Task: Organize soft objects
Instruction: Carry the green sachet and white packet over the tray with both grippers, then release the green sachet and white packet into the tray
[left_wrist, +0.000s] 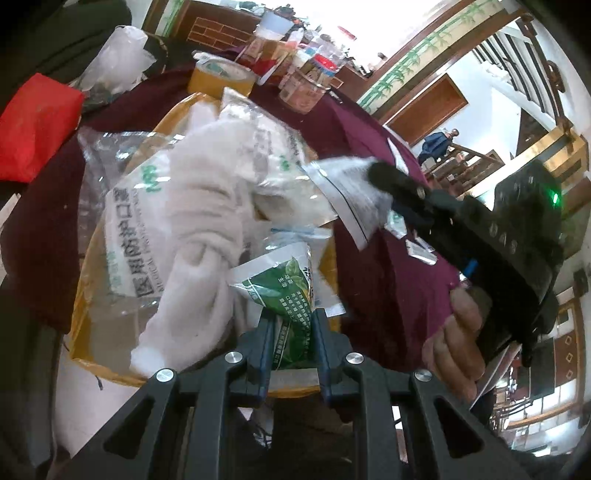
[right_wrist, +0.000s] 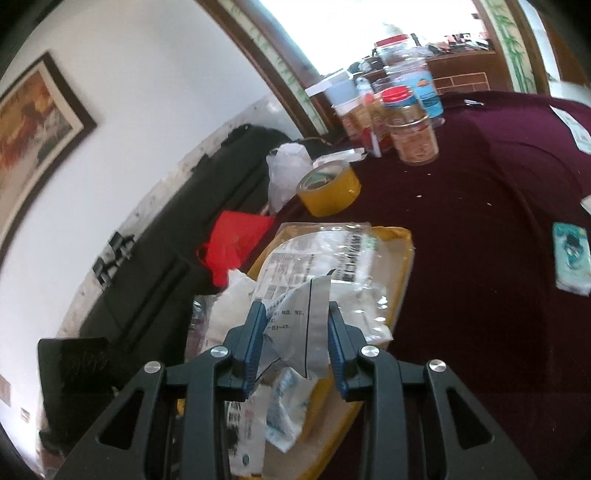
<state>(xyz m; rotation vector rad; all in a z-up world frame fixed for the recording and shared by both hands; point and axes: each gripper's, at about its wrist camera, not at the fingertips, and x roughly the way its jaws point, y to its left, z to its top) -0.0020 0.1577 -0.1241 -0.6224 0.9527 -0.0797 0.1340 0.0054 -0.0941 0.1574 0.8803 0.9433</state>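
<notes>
Two grippers are working over the yellow tray (left_wrist: 85, 284), which is lying on the dark red, velvety tablecloth (left_wrist: 384, 266). Your left gripper (left_wrist: 291, 332) is pinching a green and white glossy packet (left_wrist: 284, 284) with printed leaves, just above the near edge of the tray. Your right gripper (right_wrist: 295, 339) is clamping a crinkled silver foil pouch (right_wrist: 310, 325) between its blue ribbed pads, also over the tray. Inside the tray a soft white cloth (left_wrist: 199, 221), twisted and fluffy, is lying across clear plastic bags of masks (left_wrist: 125, 221). Beyond the tray a round roll of yellow tape (right_wrist: 328, 188) is standing, and further behind it some cylindrical jars (right_wrist: 413, 136). Beside the tray a red bag (left_wrist: 33, 125) is resting.
</notes>
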